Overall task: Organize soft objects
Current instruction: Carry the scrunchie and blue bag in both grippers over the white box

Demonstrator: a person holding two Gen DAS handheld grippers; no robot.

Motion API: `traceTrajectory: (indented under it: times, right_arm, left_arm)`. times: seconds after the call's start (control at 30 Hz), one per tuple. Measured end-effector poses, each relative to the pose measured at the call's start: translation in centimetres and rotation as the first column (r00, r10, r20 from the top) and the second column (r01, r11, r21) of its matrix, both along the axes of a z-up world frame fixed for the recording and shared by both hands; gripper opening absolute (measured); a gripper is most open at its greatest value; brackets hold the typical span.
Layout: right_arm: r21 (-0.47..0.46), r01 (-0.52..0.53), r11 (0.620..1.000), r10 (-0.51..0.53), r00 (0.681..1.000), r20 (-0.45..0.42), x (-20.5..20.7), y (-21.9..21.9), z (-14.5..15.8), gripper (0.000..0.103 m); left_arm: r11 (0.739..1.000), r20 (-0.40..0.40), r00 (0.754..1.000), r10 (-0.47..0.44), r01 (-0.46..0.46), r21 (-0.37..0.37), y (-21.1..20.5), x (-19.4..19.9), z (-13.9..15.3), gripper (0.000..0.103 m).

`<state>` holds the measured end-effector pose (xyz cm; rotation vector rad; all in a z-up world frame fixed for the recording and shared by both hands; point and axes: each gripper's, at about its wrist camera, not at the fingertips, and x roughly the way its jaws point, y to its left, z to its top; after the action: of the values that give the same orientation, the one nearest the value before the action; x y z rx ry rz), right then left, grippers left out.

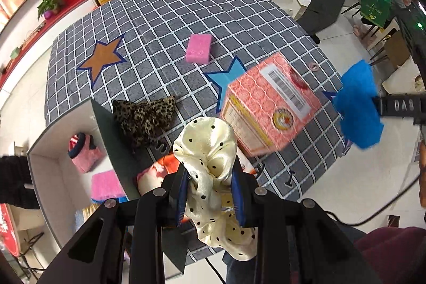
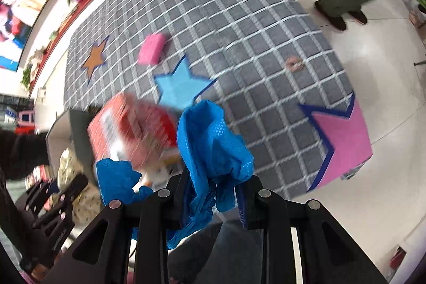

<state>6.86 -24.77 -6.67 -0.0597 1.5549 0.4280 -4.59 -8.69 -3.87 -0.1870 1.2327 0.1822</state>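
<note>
Low in the frame, the left claw (image 1: pixel 210 193) is clamped on a cream dotted scrunchie (image 1: pixel 210 151). The right claw (image 2: pixel 213 193) pinches a blue mesh cloth (image 2: pixel 210 140) above the checked tabletop (image 2: pixel 239 17).

Pink carton (image 2: pixel 133 132) motion-blurred, print unreadable; small pinkish ring-like object (image 2: pixel 294 63) perhaps hair tie, too blurred.

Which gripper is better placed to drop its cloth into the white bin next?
Probably left: its gripper, shut on the polka-dot scarf, hangs beside the white bin.
</note>
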Motion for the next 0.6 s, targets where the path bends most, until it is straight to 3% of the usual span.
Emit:
traceTrajectory:
  times: [0.23,0.37,0.6]
  right_arm:
    - [0.038,-0.15,0.988,0.15,0.989,0.0,-5.4,3.2,1.4,0.029]
    - [0.034,-0.259,0.965,0.257,0.965,0.048,-7.4,6.0,2.4,0.029]
    - [0.042,-0.358,0.933,0.353,0.931,0.09,-9.4,9.9,3.6,0.029]
  left_arm:
    - [0.998,0.042,0.997,0.063,-0.063,0.0,1.2,-2.7,1.1,0.031]
    - [0.994,0.06,0.992,0.113,-0.113,0.005,2.2,-4.4,1.6,0.031]
    - [0.973,0.07,0.97,0.232,-0.232,0.0,4.3,-8.2,1.6,0.032]
